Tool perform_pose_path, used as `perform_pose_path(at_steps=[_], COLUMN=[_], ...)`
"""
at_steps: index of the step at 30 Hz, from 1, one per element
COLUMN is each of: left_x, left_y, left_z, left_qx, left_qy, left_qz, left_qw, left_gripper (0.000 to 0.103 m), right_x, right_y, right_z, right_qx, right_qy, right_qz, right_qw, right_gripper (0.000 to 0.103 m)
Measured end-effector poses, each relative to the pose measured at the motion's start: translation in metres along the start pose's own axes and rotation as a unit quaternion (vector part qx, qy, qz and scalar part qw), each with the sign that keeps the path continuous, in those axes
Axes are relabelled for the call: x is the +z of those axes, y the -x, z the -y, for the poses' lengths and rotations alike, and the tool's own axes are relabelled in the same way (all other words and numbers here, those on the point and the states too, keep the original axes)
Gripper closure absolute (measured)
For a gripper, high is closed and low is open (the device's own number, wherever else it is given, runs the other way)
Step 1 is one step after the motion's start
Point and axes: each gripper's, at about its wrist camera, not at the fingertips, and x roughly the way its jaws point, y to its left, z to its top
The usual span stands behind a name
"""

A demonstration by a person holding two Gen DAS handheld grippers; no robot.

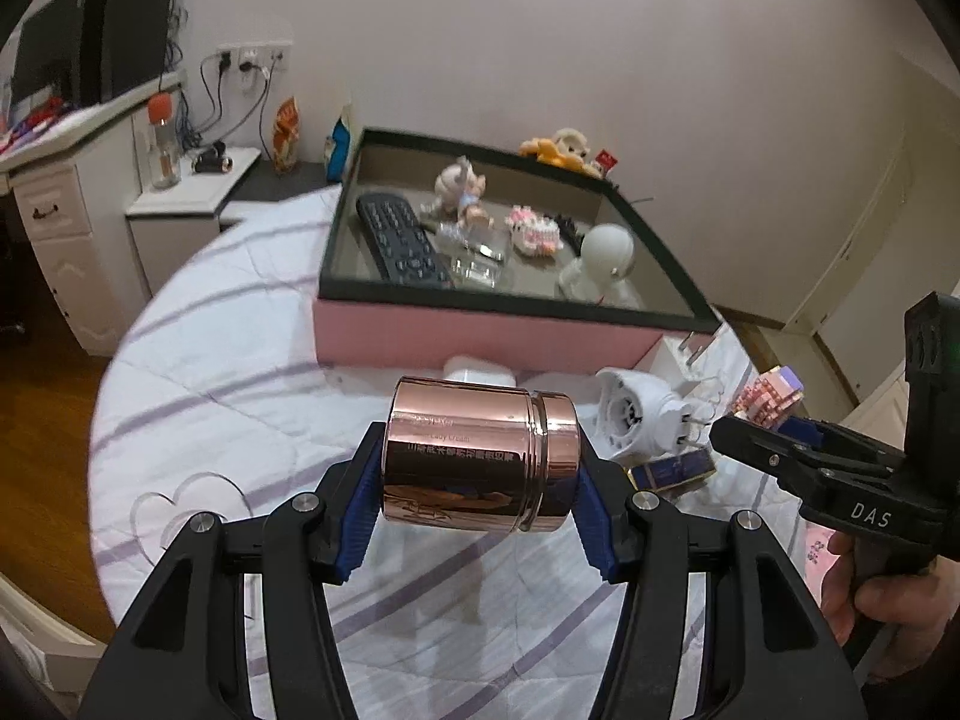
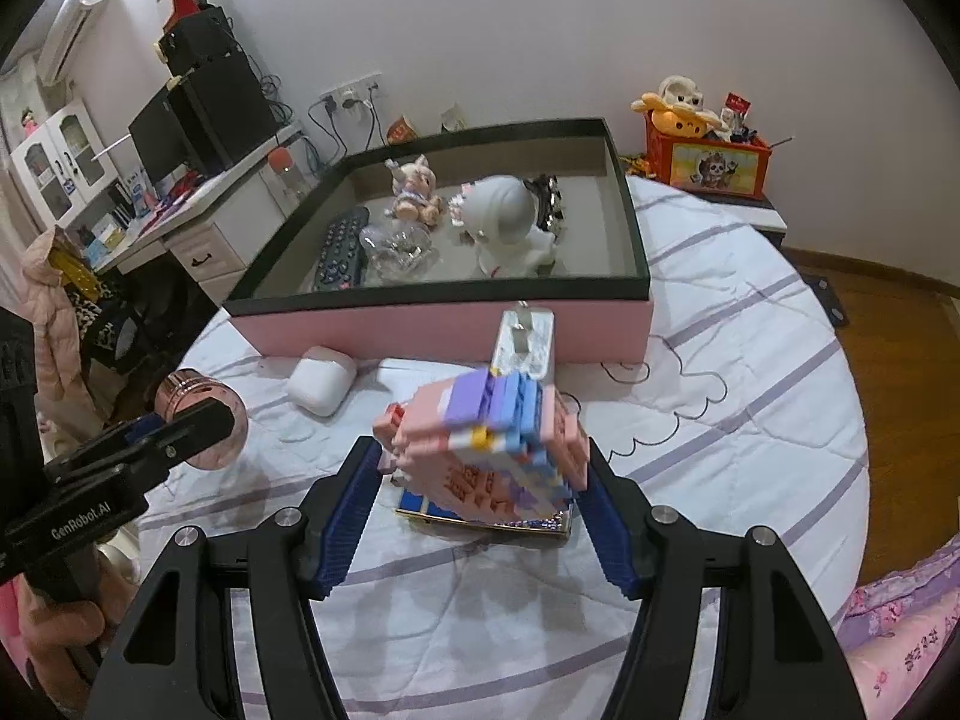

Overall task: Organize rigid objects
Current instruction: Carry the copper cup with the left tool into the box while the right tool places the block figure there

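Observation:
My left gripper [image 1: 480,480] is shut on a shiny rose-gold jar [image 1: 480,459], held on its side above the bed; the jar also shows in the right wrist view [image 2: 201,402]. My right gripper [image 2: 486,468] is shut on a pink, blue and purple toy-brick model [image 2: 486,438], lifted over a flat blue and gold box [image 2: 480,516]. The pink box with a black rim [image 1: 480,330] holds a remote [image 1: 399,240], a pig figurine [image 1: 462,189], a glass piece, a small brick model and a white astronaut figure [image 1: 603,258].
On the striped white bedspread lie a white earbud case [image 2: 321,378], a white plug adapter [image 1: 642,420] and a clear heart shape [image 1: 186,504]. A white nightstand with a bottle [image 1: 165,144] stands far left. A red toy box [image 2: 714,162] stands far right.

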Motion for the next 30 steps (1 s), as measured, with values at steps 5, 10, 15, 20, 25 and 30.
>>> perform_pose_path(at_steps=[5, 10, 15, 20, 25, 30], left_x=[0.009, 0.022, 0.047, 0.088, 0.127, 0.143], left_y=[0.011, 0.014, 0.011, -0.007, -0.045, -0.089], left_z=[0.002, 0.008, 0.017, 0.024, 0.028, 0.03], left_qx=[-0.003, -0.01, -0.013, -0.014, -0.01, -0.015], left_qy=[-0.003, -0.011, -0.026, -0.037, -0.047, -0.049], left_qz=[0.014, 0.025, 0.04, 0.045, 0.031, -0.003], left_qw=[0.9999, 0.9996, 0.9988, 0.9982, 0.9984, 0.9987], left_gripper=[0.046, 0.046, 0.046, 0.046, 0.046, 0.046], right_x=[0.004, 0.012, 0.04, 0.088, 0.141, 0.166], right_y=[0.006, 0.01, 0.016, 0.01, -0.016, -0.065], right_z=[-0.001, -0.004, -0.011, -0.009, 0.003, 0.025], right_qx=[0.004, 0.006, 0.008, 0.011, 0.005, -0.009], right_qy=[0.001, 0.005, 0.026, 0.039, 0.036, 0.016], right_qz=[0.007, 0.014, 0.037, 0.052, 0.047, 0.003], right_qw=[1.0, 1.0, 0.999, 0.998, 0.998, 1.0], right_gripper=[0.038, 0.038, 0.038, 0.038, 0.038, 0.038])
